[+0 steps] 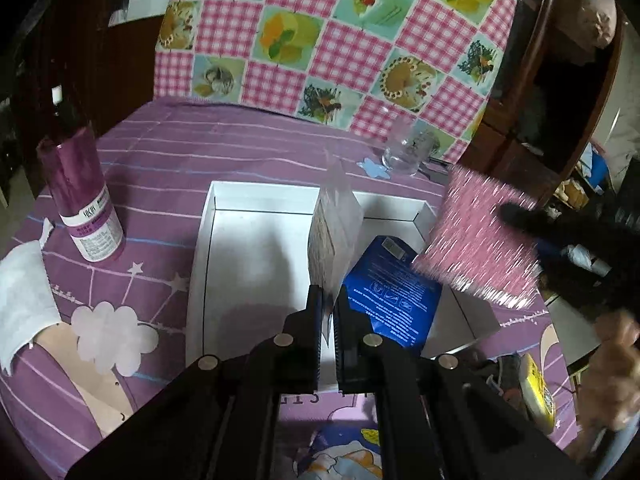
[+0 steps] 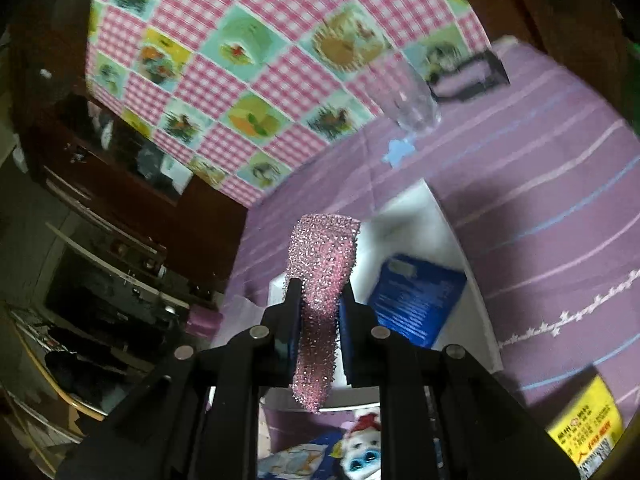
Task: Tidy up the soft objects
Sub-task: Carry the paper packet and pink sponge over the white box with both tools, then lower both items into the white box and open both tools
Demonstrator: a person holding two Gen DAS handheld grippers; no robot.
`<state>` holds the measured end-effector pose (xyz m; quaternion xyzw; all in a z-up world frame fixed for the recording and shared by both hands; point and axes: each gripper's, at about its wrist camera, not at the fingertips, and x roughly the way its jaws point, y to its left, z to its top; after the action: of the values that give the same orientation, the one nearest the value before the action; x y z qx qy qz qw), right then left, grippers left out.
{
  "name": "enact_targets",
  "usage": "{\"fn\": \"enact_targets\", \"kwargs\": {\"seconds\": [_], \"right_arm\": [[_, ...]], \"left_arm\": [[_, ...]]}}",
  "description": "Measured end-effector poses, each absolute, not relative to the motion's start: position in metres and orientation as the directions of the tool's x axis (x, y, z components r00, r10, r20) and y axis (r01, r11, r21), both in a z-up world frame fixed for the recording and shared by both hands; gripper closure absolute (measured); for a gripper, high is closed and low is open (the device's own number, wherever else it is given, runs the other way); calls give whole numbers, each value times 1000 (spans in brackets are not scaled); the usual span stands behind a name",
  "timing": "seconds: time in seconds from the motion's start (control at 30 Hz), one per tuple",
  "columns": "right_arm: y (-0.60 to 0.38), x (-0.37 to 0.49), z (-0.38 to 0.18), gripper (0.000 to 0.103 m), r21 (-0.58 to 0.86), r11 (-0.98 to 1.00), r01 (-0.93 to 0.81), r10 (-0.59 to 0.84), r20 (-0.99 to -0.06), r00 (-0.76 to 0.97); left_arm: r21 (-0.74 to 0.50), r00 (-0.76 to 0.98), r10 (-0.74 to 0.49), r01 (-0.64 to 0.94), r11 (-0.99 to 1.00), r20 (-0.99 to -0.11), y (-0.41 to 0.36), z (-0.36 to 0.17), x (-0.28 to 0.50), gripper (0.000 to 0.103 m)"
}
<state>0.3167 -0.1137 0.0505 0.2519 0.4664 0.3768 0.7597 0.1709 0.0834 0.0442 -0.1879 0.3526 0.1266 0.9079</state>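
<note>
A white shallow box (image 1: 208,240) lies open on the purple bedsheet; it also shows in the right wrist view (image 2: 476,300). A blue packet (image 1: 394,292) lies in its right part, also seen in the right wrist view (image 2: 416,300). My left gripper (image 1: 329,312) is shut on a thin clear sachet (image 1: 334,220) that stands upright over the box. My right gripper (image 2: 320,308) is shut on a pink glittery sponge cloth (image 2: 322,276), held above the box's right edge. That cloth appears blurred in the left wrist view (image 1: 476,240).
A purple bottle (image 1: 86,200) stands left of the box. A white cloth (image 1: 24,292) lies at the far left. A clear glass (image 1: 408,148) stands behind the box. A yellow packet (image 2: 584,432) and a printed pouch (image 1: 344,456) lie near the front. A checked pillow (image 1: 320,40) is behind.
</note>
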Motion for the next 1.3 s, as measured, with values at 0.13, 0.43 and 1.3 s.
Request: {"fn": "enact_targets", "kwargs": {"seconds": [0.13,0.43,1.3], "right_arm": [[-103,322,28,85,709,629,-319,777,-579,248],[-101,332,9,85,532,781,-328,617,-739,269],[-111,317,38,53,477,816,-327,557,-799,226]], "left_arm": [[-290,712,52,-350,891,-700,87,32,173,99],[-365,639,-21,-411,835,-769,108,1,176,98],[-233,694,189,-466,853,-695,95,37,139,32]]}}
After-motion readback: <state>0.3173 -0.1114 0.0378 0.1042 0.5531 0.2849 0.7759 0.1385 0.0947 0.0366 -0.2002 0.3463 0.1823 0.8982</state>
